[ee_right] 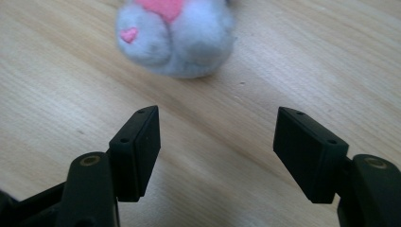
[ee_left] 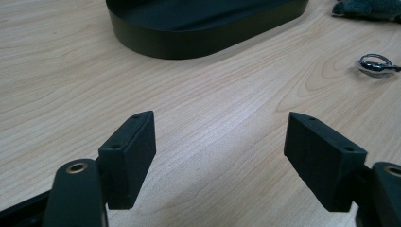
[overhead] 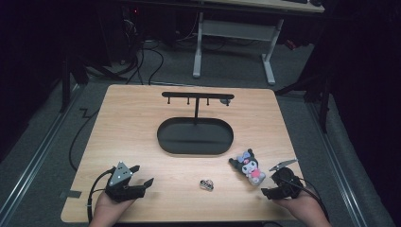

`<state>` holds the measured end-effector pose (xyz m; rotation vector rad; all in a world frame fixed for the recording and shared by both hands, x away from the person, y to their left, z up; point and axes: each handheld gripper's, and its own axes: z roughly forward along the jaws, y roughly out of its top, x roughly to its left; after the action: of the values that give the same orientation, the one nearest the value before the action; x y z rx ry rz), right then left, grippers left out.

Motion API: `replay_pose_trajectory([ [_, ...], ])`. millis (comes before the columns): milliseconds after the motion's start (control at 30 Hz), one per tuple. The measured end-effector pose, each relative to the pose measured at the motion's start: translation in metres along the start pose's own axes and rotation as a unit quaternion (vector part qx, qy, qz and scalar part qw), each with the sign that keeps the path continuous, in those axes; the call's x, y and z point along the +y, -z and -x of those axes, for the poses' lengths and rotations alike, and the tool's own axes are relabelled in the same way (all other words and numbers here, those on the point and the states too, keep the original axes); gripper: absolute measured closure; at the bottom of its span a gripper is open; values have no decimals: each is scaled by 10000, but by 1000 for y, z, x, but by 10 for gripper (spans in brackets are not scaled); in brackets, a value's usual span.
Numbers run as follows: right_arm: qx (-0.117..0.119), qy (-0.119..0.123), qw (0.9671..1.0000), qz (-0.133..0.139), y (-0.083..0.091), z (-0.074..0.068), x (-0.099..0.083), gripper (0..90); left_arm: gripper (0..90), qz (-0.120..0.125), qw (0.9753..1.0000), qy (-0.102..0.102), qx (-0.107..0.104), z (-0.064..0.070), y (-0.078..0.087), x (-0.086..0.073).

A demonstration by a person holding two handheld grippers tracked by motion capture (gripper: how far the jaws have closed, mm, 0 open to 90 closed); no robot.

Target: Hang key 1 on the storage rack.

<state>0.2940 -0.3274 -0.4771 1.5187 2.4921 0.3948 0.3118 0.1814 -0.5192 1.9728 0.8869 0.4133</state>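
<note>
Fuzzy plush toy (ee_right: 176, 35) (rounded, grey)

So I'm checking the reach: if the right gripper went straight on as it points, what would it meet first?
Most likely the plush toy: it lies just ahead of the open right gripper, slightly left of centre, with bare table between.
</note>
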Motion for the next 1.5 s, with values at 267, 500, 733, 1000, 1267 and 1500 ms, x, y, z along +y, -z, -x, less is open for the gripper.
replay_pose_trajectory([
  [267,166,95,9989,-431,1,-4,14,283,240,-6,9999,-81,70,4,1,0],
  [500,71,258,9981,-553,6,-11,30,236,184,83,9998,-79,156,5,4,0],
  [733,115,250,9977,-622,6,-14,43,199,162,86,9998,-80,168,4,4,0],
  [1000,206,320,9965,-748,-3,-19,58,166,162,51,9998,-102,164,3,4,-1],
  [1267,225,353,9963,-750,-10,-25,68,165,162,63,9998,-127,135,4,4,-1],
  [1500,230,285,9960,-816,-24,-25,73,159,163,78,9999,-96,111,3,6,-1],
])
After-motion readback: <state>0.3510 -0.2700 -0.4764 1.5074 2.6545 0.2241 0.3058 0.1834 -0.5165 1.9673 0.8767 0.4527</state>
